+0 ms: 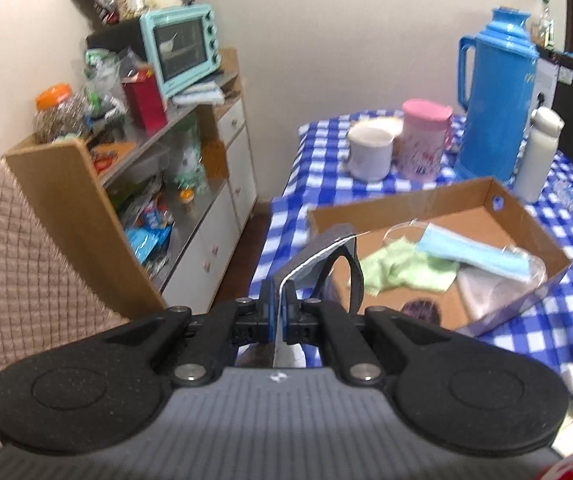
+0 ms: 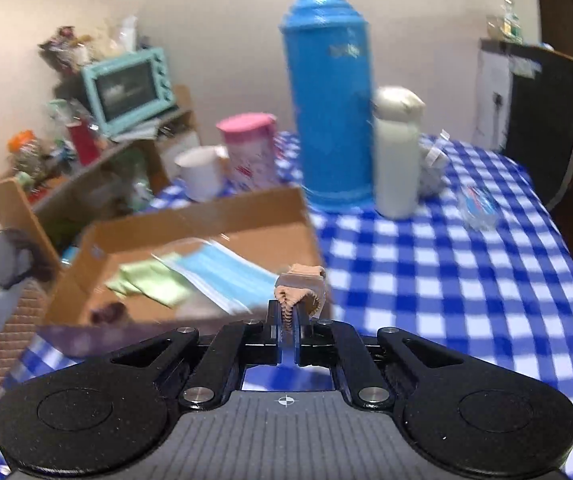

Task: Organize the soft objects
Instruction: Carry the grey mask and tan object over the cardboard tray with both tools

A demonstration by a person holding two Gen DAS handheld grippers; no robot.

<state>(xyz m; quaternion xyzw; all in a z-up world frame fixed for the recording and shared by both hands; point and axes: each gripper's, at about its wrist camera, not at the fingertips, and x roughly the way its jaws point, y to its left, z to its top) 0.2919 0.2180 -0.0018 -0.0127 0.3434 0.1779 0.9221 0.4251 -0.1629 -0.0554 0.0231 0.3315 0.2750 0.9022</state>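
The left gripper [image 1: 280, 312] pinches one grey eye mask [image 1: 318, 256]; the right gripper [image 2: 285, 320] pinches one tan sock [image 2: 300, 286]. One cardboard box [image 1: 466, 196] holds one blue face mask [image 1: 474, 256] and one green cloth [image 1: 402, 270].

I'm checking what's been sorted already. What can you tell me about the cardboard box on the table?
The cardboard box is a shallow, open-topped brown tray with low walls and a hole in one end wall. It rests on the blue checked tablecloth, in front of the blue flask. Inside lie a green cloth and a blue face mask.
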